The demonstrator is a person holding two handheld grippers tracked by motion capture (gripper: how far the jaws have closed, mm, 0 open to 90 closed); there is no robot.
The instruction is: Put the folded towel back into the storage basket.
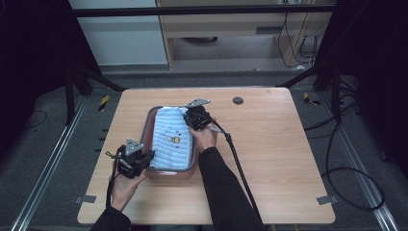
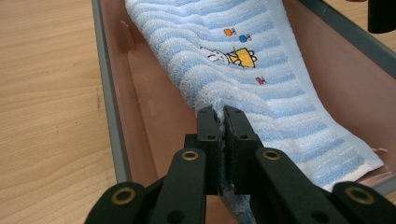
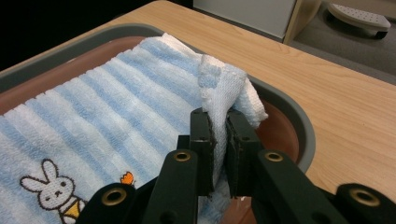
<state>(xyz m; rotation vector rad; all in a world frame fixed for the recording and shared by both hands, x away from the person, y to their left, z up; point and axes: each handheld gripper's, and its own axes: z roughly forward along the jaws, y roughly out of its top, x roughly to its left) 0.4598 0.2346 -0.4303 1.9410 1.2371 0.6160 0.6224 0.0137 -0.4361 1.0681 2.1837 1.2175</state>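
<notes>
Gripping the near left corner of the towel (image 1: 169,140), the left tool (image 1: 144,159) sits at the near left end of the tray (image 1: 148,126), its jaws closed tight with a pinch of blue-and-white striped terry cloth between them. In the left gripper view that tool (image 2: 223,119) has the fabric bunched up between its pads, and the towel (image 2: 243,70) runs away from the jaws toward the far end of the tray (image 2: 106,107), lying along the tray's reddish-brown floor. A small embroidered rabbit with a yellow body shows on the cloth a little beyond the jaws, with tiny orange, blue and pink marks around it.

Farther off, the right tool (image 1: 192,117) is at the far right corner of the tray, held by the person's right hand (image 1: 206,137), with a black cable trailing back across the worktop (image 1: 269,144) toward the near edge. Its jaws are also closed on the cloth: in the right gripper view this tool (image 3: 219,123) clamps a white-edged corner of the towel (image 3: 116,102), which stands up as a folded peak above the pads, just inside the grey rim of the tray (image 3: 294,119). From there the striped towel spreads left and nearer across the tray, the rabbit motif lying near the lower left of that view.

Between the two tools the towel lies lengthwise in the tray, mostly flat, held at diagonally opposite corners.
</notes>
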